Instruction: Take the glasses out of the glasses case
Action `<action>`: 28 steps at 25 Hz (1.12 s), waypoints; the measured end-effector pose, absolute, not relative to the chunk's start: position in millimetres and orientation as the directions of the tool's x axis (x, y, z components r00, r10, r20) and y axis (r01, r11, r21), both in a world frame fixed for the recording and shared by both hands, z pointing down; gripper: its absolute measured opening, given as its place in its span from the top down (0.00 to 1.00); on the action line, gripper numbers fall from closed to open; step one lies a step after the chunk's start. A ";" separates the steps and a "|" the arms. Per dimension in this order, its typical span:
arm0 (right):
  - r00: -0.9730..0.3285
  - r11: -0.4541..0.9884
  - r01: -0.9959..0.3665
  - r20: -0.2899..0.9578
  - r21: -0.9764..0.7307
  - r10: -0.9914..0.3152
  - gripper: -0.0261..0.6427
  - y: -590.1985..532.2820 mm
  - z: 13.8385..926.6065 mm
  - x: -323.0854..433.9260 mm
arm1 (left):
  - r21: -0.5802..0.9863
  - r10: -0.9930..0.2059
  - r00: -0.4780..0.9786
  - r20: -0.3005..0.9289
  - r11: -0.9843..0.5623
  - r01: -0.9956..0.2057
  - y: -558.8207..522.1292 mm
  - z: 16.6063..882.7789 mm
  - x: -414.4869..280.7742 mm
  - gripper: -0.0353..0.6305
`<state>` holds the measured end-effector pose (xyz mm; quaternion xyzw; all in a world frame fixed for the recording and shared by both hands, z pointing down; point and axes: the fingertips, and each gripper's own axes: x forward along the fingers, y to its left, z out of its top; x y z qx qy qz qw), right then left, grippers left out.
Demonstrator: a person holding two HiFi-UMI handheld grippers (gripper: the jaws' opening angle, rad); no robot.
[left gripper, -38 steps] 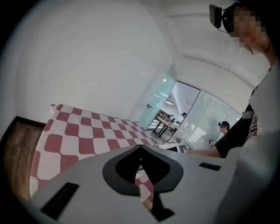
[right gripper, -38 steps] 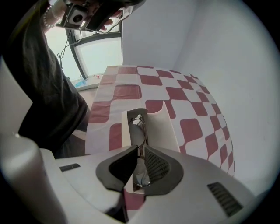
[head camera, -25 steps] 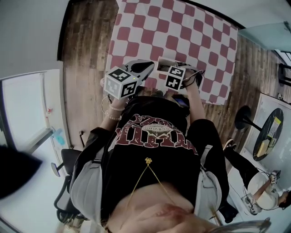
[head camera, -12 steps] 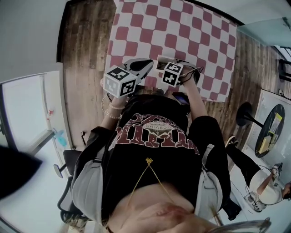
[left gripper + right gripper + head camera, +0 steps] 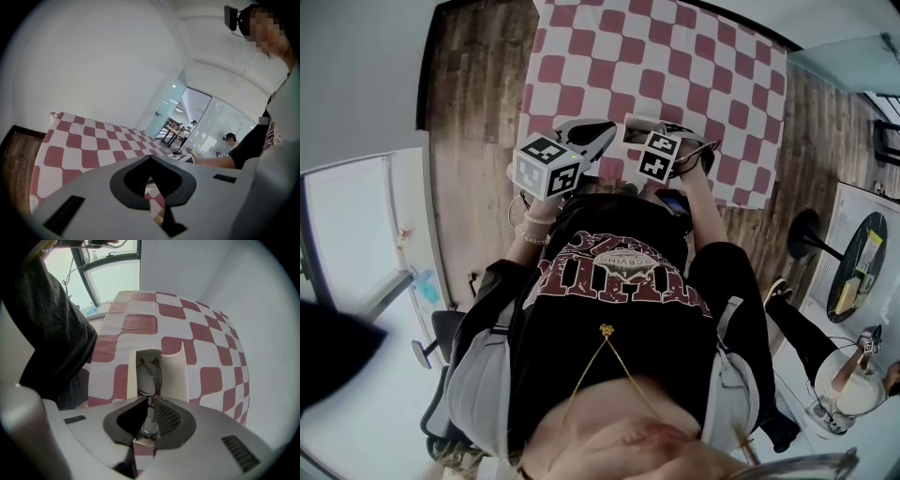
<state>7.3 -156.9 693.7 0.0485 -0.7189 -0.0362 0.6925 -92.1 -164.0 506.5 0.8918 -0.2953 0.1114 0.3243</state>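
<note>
A white glasses case (image 5: 174,371) lies open on the red-and-white checked cloth (image 5: 206,338). Thin-rimmed glasses (image 5: 149,376) rest inside it, one lens toward the far end. My right gripper (image 5: 149,414) is at the case's near end, jaws shut on the glasses' frame near the bridge, with the near lens showing between them. In the head view the case (image 5: 639,131) sits near the table's front edge, just ahead of the right gripper's marker cube. My left gripper (image 5: 151,160) hovers over the cloth left of the case, jaws shut with nothing in them.
The checked cloth (image 5: 675,66) covers the table, with wood floor (image 5: 478,112) to its left and right. My body stands close against the front edge. An office chair (image 5: 441,337) is at my left, and a round table (image 5: 853,272) with another person at the far right.
Almost nothing. The right gripper's marker cube shifted a little by the case, and the left gripper held its place.
</note>
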 end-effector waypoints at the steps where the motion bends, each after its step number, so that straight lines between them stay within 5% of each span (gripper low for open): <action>1: -0.033 0.993 -0.020 0.993 0.117 -0.118 0.88 -157.4 693.6 7.3 | 0.512 -0.452 0.802 0.391 -0.617 -0.597 -164.3 506.3 -91.3 0.94; 28: -0.069 0.990 -0.035 0.988 0.137 -0.139 0.88 -157.5 693.5 7.1 | 0.497 -0.352 0.836 0.420 -0.681 -0.537 -178.8 513.8 -63.8 0.94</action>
